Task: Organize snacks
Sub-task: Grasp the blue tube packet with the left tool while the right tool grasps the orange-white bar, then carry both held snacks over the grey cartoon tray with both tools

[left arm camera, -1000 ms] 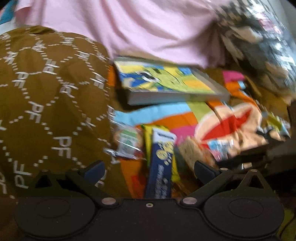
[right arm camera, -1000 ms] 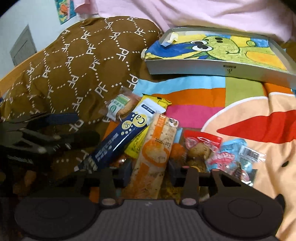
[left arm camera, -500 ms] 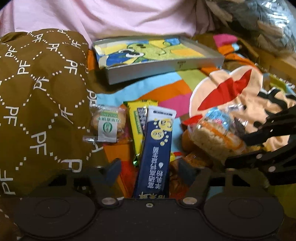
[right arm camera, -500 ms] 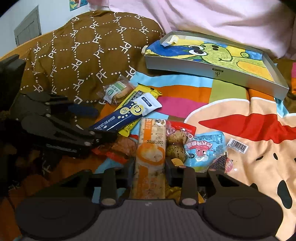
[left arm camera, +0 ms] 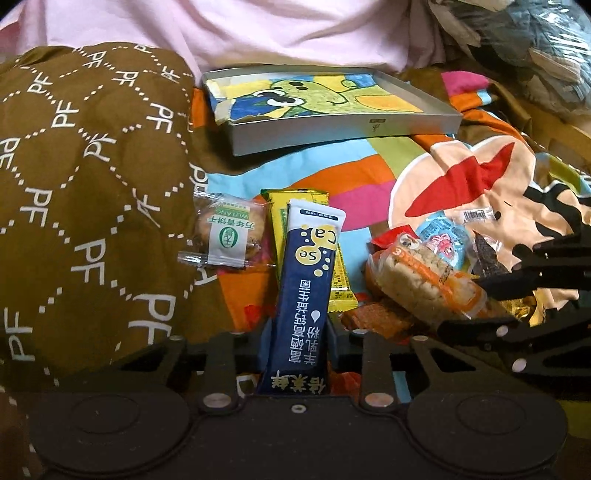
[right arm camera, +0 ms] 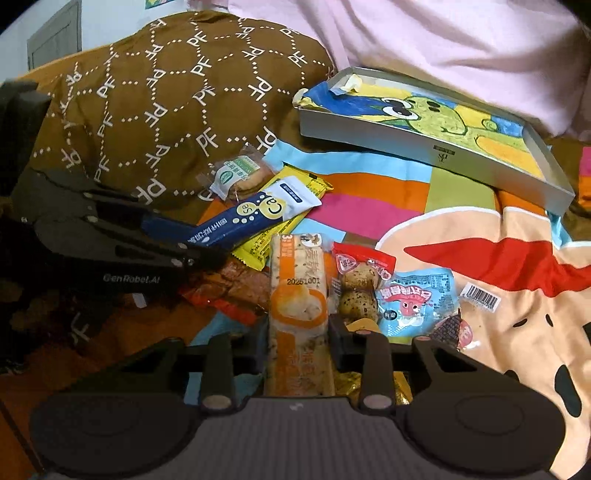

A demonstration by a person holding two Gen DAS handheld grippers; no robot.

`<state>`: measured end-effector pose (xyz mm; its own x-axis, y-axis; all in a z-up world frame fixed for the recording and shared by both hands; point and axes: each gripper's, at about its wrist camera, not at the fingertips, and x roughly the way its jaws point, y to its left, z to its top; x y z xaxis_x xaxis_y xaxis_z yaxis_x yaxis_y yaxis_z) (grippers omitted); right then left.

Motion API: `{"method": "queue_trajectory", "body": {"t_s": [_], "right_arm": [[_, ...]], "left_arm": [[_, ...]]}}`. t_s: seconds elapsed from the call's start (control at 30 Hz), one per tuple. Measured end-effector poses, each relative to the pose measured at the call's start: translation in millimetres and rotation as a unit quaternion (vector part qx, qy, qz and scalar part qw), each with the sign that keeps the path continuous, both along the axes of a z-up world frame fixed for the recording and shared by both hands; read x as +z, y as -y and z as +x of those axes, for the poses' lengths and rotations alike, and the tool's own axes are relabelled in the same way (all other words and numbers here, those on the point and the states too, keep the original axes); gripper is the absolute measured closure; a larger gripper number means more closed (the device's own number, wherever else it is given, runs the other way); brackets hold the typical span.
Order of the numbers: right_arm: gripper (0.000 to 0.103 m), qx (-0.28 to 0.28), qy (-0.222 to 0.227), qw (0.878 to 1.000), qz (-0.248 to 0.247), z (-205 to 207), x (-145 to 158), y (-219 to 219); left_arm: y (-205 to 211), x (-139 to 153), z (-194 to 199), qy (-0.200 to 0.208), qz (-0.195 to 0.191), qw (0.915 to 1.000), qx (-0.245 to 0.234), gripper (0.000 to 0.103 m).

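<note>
My left gripper (left arm camera: 298, 332) is shut on a long dark blue stick pack (left arm camera: 308, 291) marked "Ca Se", which lies over a yellow bar (left arm camera: 334, 273). My right gripper (right arm camera: 297, 332) is shut on an orange rice cracker pack (right arm camera: 297, 291); it also shows in the left wrist view (left arm camera: 421, 280). Each gripper shows in the other's view, the left (right arm camera: 184, 254) and the right (left arm camera: 476, 302). A round biscuit in a clear wrapper (left arm camera: 227, 236) lies left of the stick pack. A quail egg pack (right arm camera: 360, 284) and a light blue pack (right arm camera: 417, 299) lie right of the cracker.
A shallow grey tray (left arm camera: 332, 129) with a cartoon drawing inside sits behind the snacks on the striped blanket (right arm camera: 369, 210). A brown patterned pillow (left arm camera: 92, 184) rises at the left. Pink cloth (left arm camera: 258, 33) lies behind the tray. A dark orange wrapped snack (left arm camera: 376, 317) lies between the grippers.
My left gripper has closed from open onto the blue stick pack. My right gripper stays shut on the cracker pack and has lifted it slightly.
</note>
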<state>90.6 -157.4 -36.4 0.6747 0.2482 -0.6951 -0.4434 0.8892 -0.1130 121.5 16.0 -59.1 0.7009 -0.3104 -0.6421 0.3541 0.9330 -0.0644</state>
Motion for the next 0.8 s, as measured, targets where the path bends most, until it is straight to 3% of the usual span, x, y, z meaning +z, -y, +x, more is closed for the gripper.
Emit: {"method": "queue_trajectory", "body": {"t_s": [0.17,0.37,0.67,0.8], "right_arm": [[0.067,0.010,0.029,0.999,-0.039,-10,-3,-11],[0.067,0.046,0.100,0.989,-0.097,-34,-7,-20],[0.067,0.054,0.178,0.972,-0.144,-45,4,-19],[0.067,0.055,0.209,0.964,-0.153,-43,13,-12]], "left_arm": [[0,3,-4,-0.012,-0.003,0.9997,0.023,0.076],[1,6,-13,-0.004,-0.014,0.9994,0.030,0.077],[-2,16,-26,0.034,-0.033,0.9973,0.056,0.077],[-1,27,-25,0.063,-0.024,0.9936,0.090,0.077]]}}
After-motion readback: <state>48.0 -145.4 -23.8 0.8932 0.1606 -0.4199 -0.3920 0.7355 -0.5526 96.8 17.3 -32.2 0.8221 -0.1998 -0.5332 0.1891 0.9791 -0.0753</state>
